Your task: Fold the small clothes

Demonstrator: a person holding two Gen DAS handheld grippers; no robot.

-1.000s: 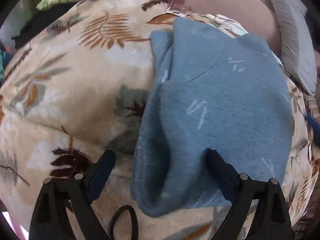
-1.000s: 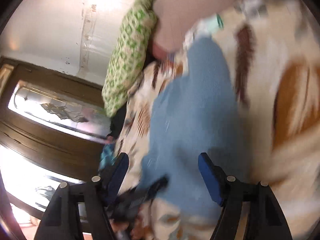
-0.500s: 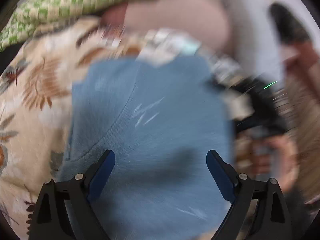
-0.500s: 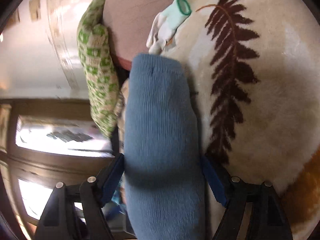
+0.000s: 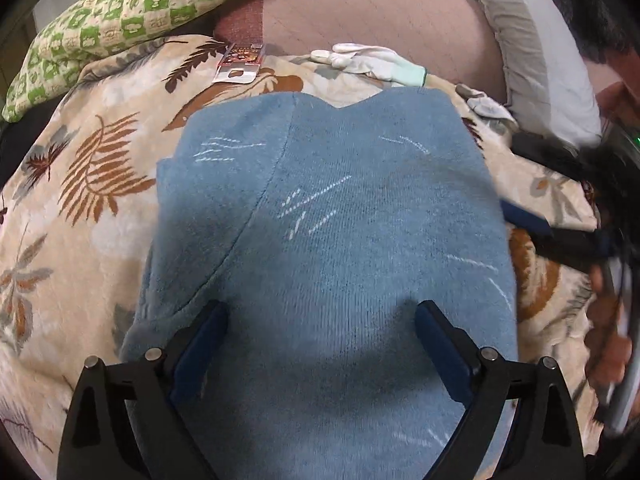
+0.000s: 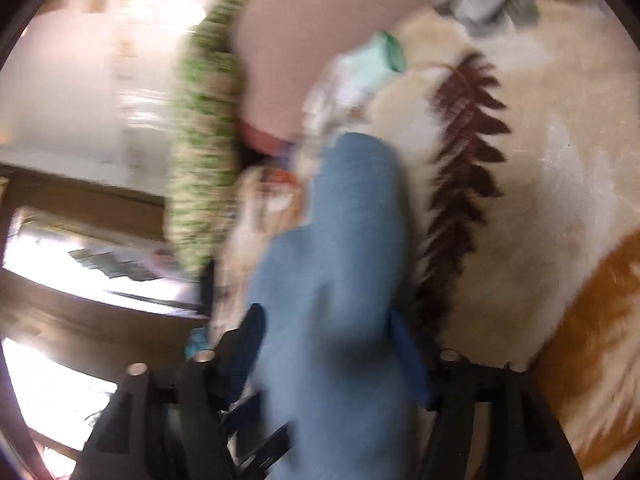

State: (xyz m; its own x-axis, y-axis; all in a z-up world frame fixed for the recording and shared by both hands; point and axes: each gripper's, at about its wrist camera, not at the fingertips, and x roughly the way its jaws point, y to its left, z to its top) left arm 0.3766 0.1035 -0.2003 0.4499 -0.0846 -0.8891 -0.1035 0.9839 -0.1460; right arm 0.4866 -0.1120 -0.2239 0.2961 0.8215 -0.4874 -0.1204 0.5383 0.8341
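Note:
A blue knit garment [image 5: 340, 240] lies folded on a leaf-patterned blanket [image 5: 80, 220]. My left gripper [image 5: 320, 336] hovers over its near part with jaws wide apart and nothing between them. In the blurred right wrist view the garment [image 6: 332, 280] runs between the fingers of my right gripper [image 6: 326, 344], whose jaws stand close against its sides. The right gripper also shows in the left wrist view [image 5: 532, 226] at the garment's right edge.
A green checked pillow [image 5: 140, 4] and a pink cushion [image 5: 380, 16] lie at the back. White gloves [image 5: 368, 60] and a foil packet [image 5: 238, 66] rest on the blanket behind the garment. A grey pillow [image 5: 532, 52] is at the right.
My left gripper has swung from the garment's left edge to above its middle. My right gripper's jaws have narrowed around the garment's right edge. The right wrist view has blurred again.

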